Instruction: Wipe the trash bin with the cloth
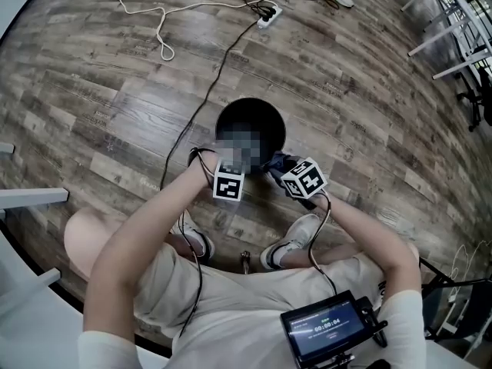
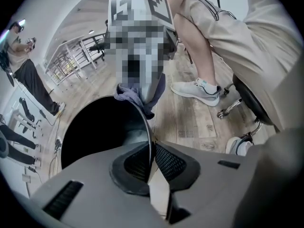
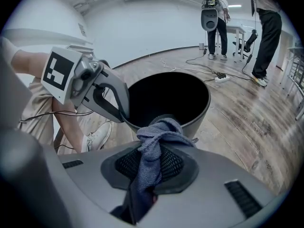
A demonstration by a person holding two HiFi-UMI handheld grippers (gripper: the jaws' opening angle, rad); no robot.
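In the head view a round black trash bin stands on the wood floor just in front of my feet. My left gripper is at its near rim, and the left gripper view shows its jaws shut on the thin rim edge, the dark bin mouth to the left. My right gripper is at the rim beside it, shut on a blue-grey cloth that bunches out between its pads and rests against the bin's outer wall. The cloth hangs over the rim opposite the left gripper.
A power strip with black and white cables lies on the floor beyond the bin. My shoes and a chair caster are close behind it. Two people stand far off. Table legs fill the upper right.
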